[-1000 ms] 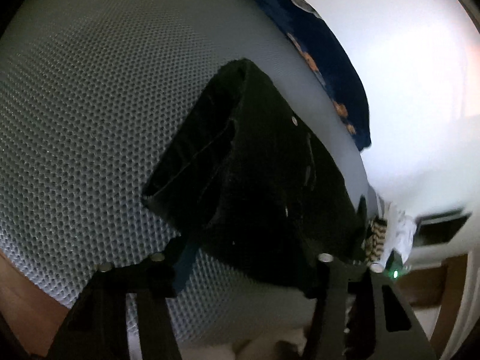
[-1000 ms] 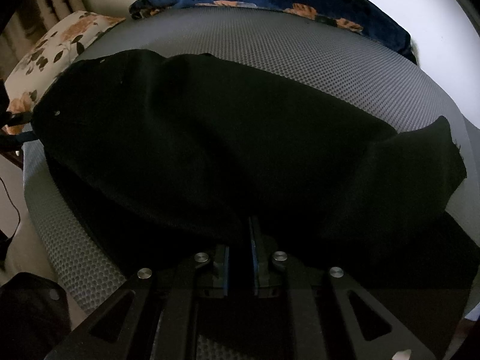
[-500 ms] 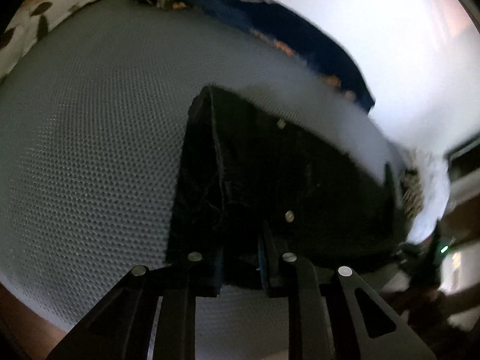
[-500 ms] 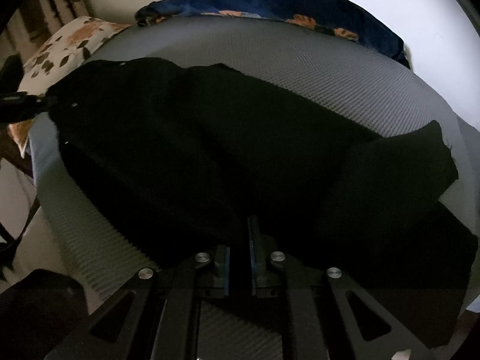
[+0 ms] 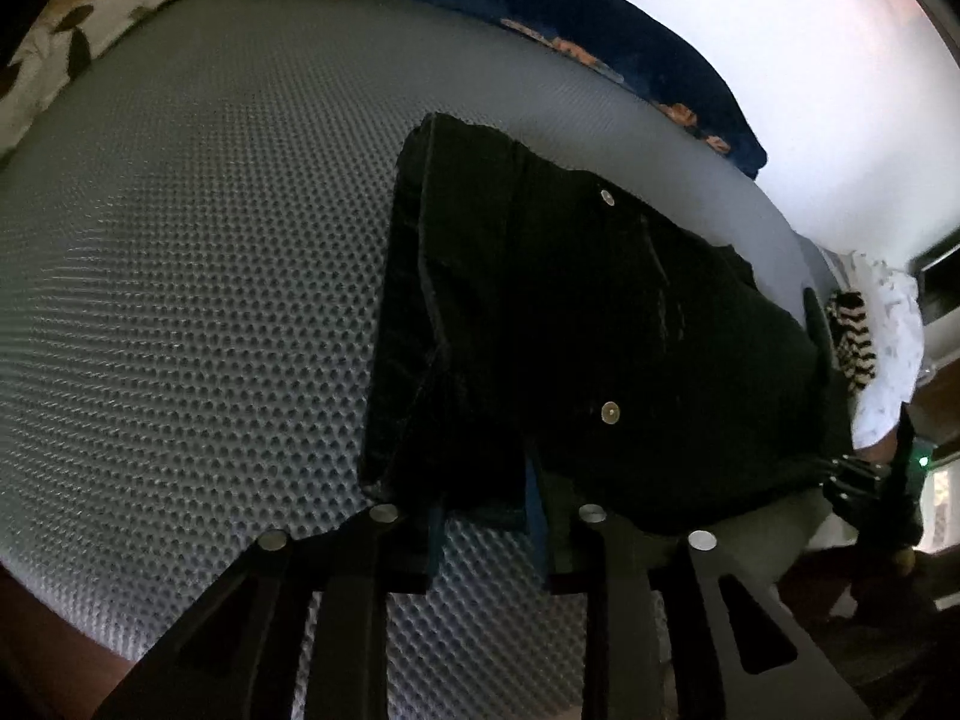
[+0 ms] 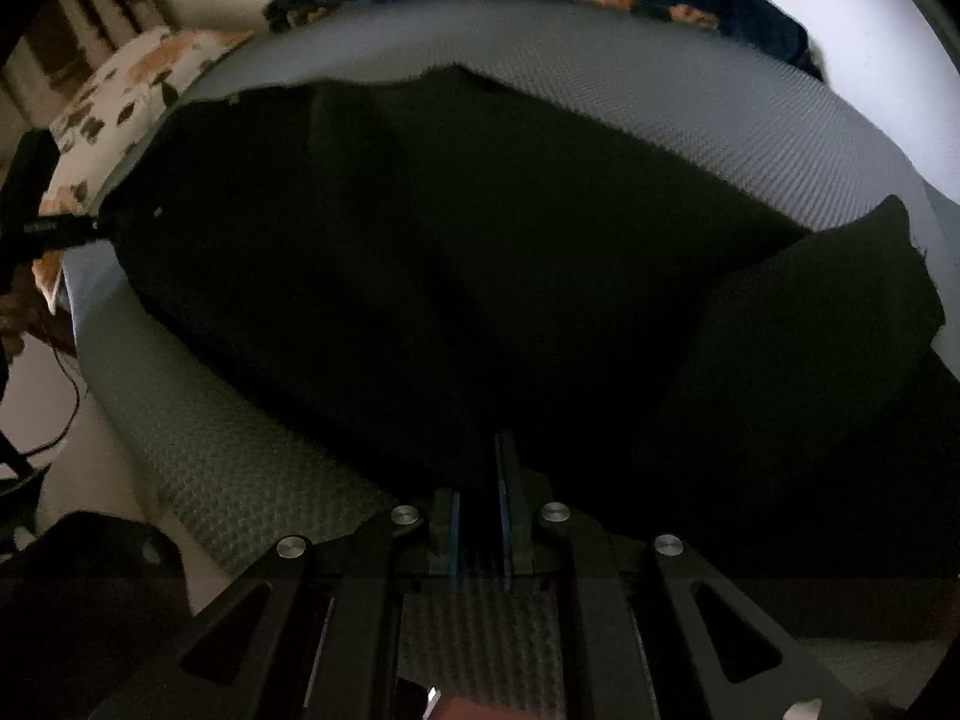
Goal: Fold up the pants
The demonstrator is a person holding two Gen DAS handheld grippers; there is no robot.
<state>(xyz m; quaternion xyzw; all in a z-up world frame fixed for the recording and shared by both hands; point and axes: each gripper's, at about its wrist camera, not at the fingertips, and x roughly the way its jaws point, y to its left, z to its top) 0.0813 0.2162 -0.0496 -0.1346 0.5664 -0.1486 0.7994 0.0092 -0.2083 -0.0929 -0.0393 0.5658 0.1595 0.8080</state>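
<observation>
Gripping pants (image 6: 450, 276) — both grippers (image 5: 486, 516) (image 6: 480, 516) clenched; floral pillow (image 6: 138, 102), navy blanket (image 5: 600, 24) beyond.

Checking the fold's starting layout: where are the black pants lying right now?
The black pants lie on the grey mattress, right of centre in the left wrist view, near the blue floral blanket.

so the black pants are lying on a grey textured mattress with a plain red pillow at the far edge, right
Not quite: the pillow at the far edge is dark blue with orange flowers, not plain red, as the left wrist view shows. The black pants do lie on the grey textured mattress.
</observation>
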